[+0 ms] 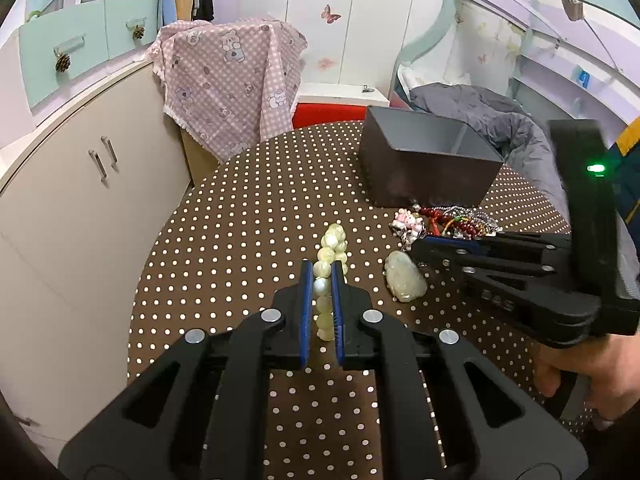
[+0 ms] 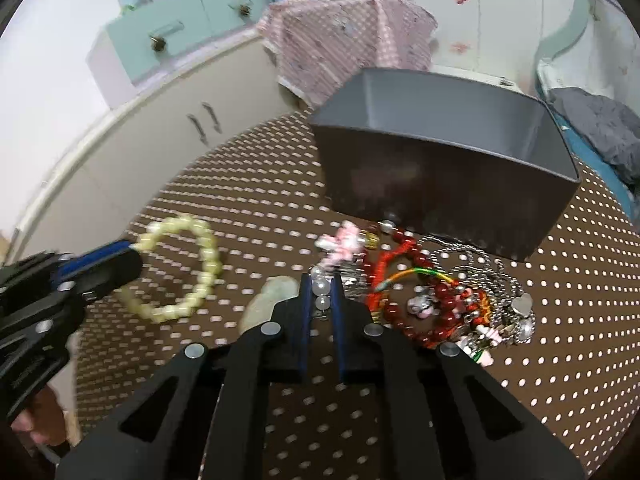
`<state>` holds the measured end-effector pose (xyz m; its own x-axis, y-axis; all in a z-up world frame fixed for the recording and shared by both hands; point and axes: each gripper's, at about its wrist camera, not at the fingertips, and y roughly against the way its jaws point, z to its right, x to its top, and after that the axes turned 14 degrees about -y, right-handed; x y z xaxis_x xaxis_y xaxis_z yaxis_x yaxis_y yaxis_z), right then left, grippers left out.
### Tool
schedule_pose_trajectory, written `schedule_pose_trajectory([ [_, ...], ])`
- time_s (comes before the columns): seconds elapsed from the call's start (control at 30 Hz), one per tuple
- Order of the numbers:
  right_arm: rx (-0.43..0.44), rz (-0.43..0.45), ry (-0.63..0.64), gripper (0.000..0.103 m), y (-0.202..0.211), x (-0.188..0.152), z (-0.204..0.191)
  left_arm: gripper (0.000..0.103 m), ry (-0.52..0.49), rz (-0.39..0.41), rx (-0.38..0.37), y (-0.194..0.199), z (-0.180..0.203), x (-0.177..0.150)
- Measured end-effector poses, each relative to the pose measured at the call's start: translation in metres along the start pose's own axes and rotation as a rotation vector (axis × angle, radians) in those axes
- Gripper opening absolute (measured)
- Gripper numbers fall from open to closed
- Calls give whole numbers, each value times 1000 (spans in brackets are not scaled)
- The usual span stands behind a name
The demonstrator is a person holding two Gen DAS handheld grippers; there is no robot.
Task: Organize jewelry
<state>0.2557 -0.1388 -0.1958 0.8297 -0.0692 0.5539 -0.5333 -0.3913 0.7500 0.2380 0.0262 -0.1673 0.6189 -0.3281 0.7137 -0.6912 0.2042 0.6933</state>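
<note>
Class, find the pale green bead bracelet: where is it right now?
The pale green bead bracelet is clamped in the left hand-held gripper over the dotted tablecloth, left of the pale stone pendant and the jewelry pile.

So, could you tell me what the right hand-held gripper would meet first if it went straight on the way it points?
Probably the pink charm just beyond the pearl strand it grips, then the grey box; depth is unclear.

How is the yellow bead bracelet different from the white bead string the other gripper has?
The yellow bead bracelet lies apart as an open loop; the white bead string leads into the tangled jewelry pile. The bracelet's beads are pale yellow-green; the string's are pearly white. The left gripper pinches the bracelet; the right gripper pinches the string. Both are round-beaded and on the dotted tablecloth.
</note>
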Motion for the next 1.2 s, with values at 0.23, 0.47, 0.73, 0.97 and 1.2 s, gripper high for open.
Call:
schedule_pose_trajectory([
  [0.23, 105, 100, -19, 8, 59, 14, -1, 9, -14, 61, -27, 16, -1, 20],
  [0.47, 192, 189, -11, 8, 114, 44, -2, 9, -37, 154, -68, 41, 4, 54],
  [0.73, 185, 305, 21, 8, 160, 79, -5, 9, -77, 275, -107, 64, 11, 107],
  [0.97, 140, 338, -6, 8, 156, 118, 10, 9, -88, 273, -161, 38, 19, 156],
  [1.2, 97, 253, -84, 9, 112, 140, 40, 10, -66, 162, -205, -20, 22, 171],
])
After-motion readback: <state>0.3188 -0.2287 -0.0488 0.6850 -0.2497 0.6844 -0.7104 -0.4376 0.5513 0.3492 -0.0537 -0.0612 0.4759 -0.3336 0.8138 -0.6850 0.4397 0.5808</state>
